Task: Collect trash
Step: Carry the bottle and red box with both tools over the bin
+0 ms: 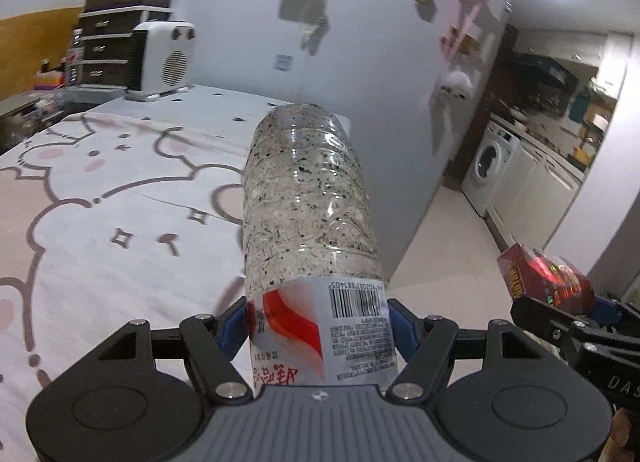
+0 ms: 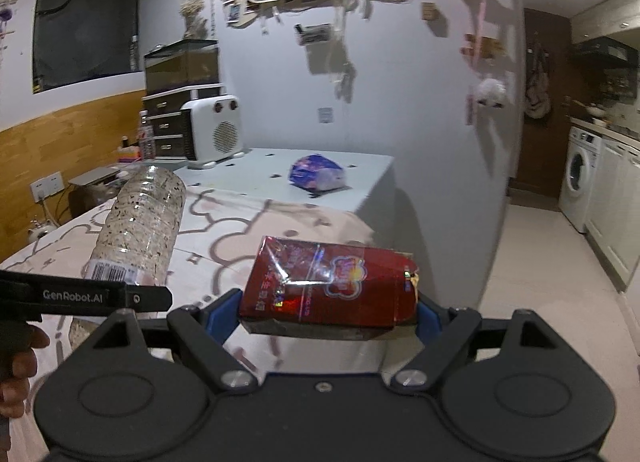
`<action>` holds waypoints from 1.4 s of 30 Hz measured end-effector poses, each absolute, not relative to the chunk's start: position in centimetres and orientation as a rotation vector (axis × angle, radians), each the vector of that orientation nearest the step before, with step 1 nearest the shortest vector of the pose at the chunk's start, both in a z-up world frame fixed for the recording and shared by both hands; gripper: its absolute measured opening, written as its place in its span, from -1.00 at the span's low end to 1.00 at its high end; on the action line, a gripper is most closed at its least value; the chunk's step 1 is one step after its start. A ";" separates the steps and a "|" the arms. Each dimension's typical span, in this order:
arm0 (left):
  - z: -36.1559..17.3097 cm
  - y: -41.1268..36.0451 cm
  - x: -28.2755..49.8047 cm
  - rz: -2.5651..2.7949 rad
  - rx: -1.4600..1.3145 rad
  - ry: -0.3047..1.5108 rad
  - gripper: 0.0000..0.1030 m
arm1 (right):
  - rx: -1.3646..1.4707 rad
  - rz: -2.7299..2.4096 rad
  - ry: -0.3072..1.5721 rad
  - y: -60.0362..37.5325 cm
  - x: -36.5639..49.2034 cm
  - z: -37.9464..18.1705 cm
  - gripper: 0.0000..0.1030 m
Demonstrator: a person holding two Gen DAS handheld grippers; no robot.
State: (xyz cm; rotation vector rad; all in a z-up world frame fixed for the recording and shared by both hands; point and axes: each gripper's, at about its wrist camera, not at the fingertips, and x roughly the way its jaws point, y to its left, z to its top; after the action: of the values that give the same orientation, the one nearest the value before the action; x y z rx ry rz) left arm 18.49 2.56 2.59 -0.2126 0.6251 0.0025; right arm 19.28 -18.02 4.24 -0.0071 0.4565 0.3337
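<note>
Left hand-held gripper (image 1: 318,328): blue pads pinch the clear plastic bottle (image 1: 308,197) at its labelled end, base pointing away from me, held in the air above the patterned cover (image 1: 100,197). I judge it empty and light; thin walls will buckle if squeezed harder, so the label band is the right hold. Cap end hidden behind the gripper body.

Right hand-held gripper (image 2: 328,312): pinches a red foil-wrapped box (image 2: 326,282) across its width. Light, slippery film, crushable corners. The print is too small for me to read.

Farther off, a purple wrapper (image 2: 318,173) lies on the pale table (image 2: 372,167), not yet collected. No bin visible in either view.
</note>
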 end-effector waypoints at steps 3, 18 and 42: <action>2.4 0.5 18.1 -0.013 -0.186 0.630 0.38 | 0.009 0.308 0.453 -20.2 18.3 3.9 0.68; -1.8 -10.8 17.9 -0.139 -0.081 0.713 0.38 | 0.072 0.202 0.466 -29.9 13.9 0.5 0.68; -19.4 -18.9 24.9 -0.197 0.060 0.990 0.38 | 0.156 0.007 0.753 -40.6 17.2 -18.0 0.68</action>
State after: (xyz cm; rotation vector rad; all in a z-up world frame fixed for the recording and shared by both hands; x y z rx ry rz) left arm 24.86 -18.94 -19.35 0.0599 0.9903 -0.1966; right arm 17.19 -40.61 -18.04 0.1563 0.7530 0.0071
